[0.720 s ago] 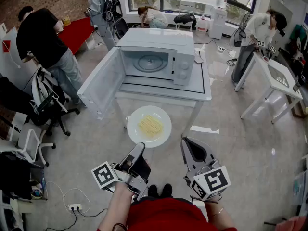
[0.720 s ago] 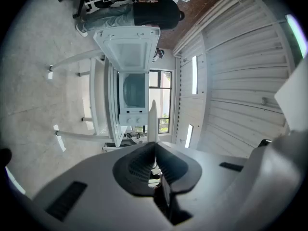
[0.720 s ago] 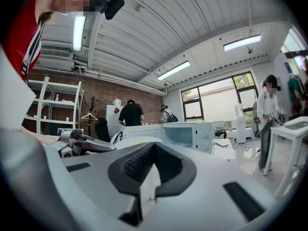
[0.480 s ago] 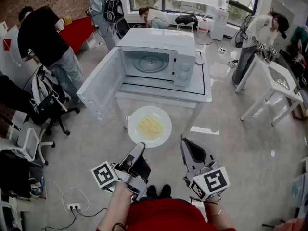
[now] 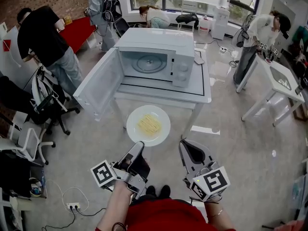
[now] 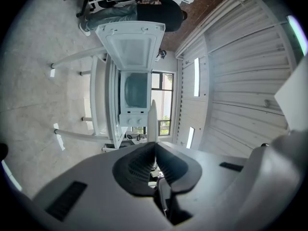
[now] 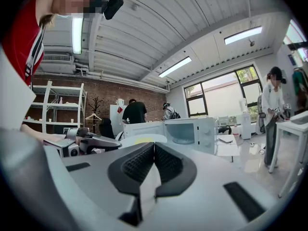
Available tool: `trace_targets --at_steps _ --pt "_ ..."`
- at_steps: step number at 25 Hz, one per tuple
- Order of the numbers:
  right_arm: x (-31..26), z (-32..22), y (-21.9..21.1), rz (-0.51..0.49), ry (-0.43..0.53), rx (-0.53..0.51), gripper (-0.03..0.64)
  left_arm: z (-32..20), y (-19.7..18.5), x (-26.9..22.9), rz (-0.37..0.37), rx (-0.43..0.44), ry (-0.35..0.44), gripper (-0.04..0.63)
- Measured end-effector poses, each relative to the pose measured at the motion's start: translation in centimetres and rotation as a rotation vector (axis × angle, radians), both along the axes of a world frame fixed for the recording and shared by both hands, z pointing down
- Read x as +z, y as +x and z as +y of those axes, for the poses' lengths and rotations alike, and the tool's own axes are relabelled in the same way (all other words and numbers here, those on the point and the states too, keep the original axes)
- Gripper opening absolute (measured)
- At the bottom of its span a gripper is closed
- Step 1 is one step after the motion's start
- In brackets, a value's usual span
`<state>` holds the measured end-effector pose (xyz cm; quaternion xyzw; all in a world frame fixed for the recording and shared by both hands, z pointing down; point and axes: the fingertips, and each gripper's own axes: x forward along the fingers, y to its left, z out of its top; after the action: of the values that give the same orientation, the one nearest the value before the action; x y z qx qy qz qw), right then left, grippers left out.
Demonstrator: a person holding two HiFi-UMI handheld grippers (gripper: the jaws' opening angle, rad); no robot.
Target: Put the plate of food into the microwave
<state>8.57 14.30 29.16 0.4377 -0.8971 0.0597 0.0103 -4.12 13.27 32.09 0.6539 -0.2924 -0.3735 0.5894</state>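
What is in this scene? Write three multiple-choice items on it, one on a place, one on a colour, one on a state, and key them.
1. Where is the plate?
A) inside the microwave
B) in the air short of the table, held by the left gripper
C) on the floor

2. What colour is the food?
A) yellow
B) green
C) red

3. How is the microwave door?
A) shut
B) taken off
C) swung wide open

Key:
1 B: the left gripper is shut on the plate's near rim, with the table beyond it.
2 A: a pale yellow heap lies on the white plate.
3 C: the door stands out to the left in the head view and the inside of the microwave shows.
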Motion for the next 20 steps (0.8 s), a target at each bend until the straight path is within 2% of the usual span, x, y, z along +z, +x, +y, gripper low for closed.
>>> trace_targets --at_steps 7,11,20 --pt "0.4 -0.5 0.7 0.001 -0.002 -0.037 0.015 -2.1 0.4 -0.4 0.025 -0.023 0.003 0.017" --pt "0.3 -1.6 0.9 -0.013 -0.012 -0.044 0.015 -4.3 0.1 -1.1 0.002 -0.038 0.016 0.017" --pt "0.9 -9.5 -1.2 -0.021 -0.017 -0.003 0.015 -12.9 -2.7 0.1 0.024 -0.031 0.009 0.017"
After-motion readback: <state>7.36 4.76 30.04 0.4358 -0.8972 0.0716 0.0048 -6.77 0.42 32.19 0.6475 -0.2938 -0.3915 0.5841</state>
